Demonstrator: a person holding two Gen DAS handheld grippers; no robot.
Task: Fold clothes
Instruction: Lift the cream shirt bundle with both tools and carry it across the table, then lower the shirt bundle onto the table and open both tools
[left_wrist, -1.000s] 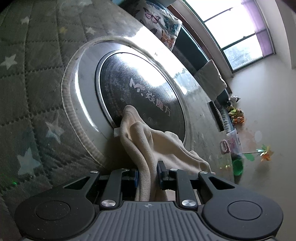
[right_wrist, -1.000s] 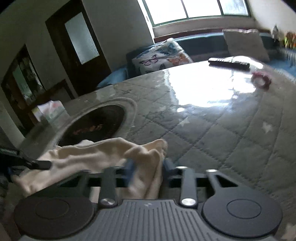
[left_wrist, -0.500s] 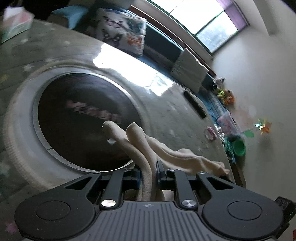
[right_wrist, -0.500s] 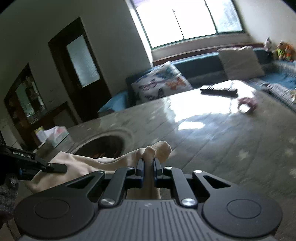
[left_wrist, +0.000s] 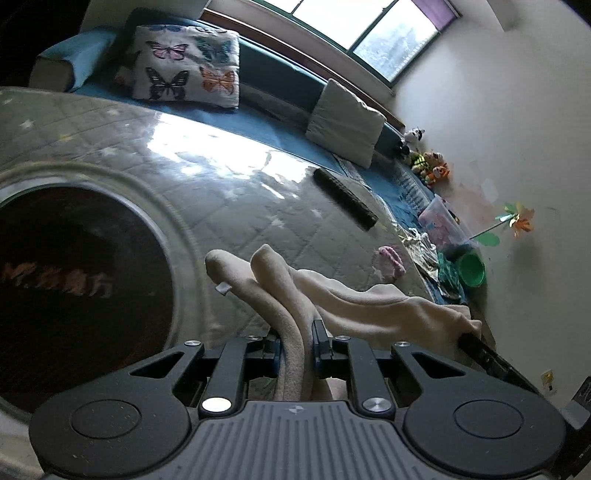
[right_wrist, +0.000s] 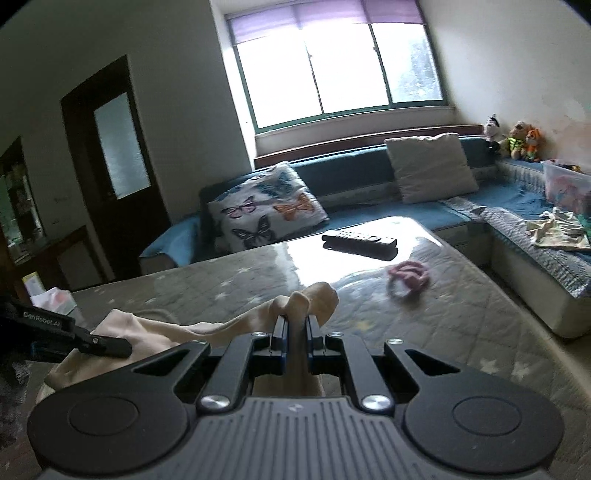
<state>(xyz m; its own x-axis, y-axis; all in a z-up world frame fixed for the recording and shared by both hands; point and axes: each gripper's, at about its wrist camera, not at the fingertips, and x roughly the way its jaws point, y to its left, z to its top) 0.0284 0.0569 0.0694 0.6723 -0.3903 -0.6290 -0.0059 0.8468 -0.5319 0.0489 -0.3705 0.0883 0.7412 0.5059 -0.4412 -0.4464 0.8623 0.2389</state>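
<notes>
A cream garment (left_wrist: 354, 299) hangs stretched between my two grippers above the table. My left gripper (left_wrist: 297, 334) is shut on one bunched end of it; folds stick up past the fingers. My right gripper (right_wrist: 293, 326) is shut on the other end, and a knob of cloth (right_wrist: 317, 299) pokes out above its fingers. In the right wrist view the left gripper (right_wrist: 107, 345) shows at the left edge, clamped on the cloth (right_wrist: 155, 325). In the left wrist view the right gripper (left_wrist: 480, 350) shows at the right.
The table (right_wrist: 424, 314) has a grey quilted star cover under glass and a round dark inset (left_wrist: 74, 280). A black remote (right_wrist: 360, 243) and a pink hair tie (right_wrist: 408, 277) lie on it. A blue sofa (right_wrist: 517, 206) with cushions runs behind and to the right.
Both grippers have risen and tilted up with the garment, lifting it off the table. The right gripper closed fully on its end. The cloth now spans between them.
</notes>
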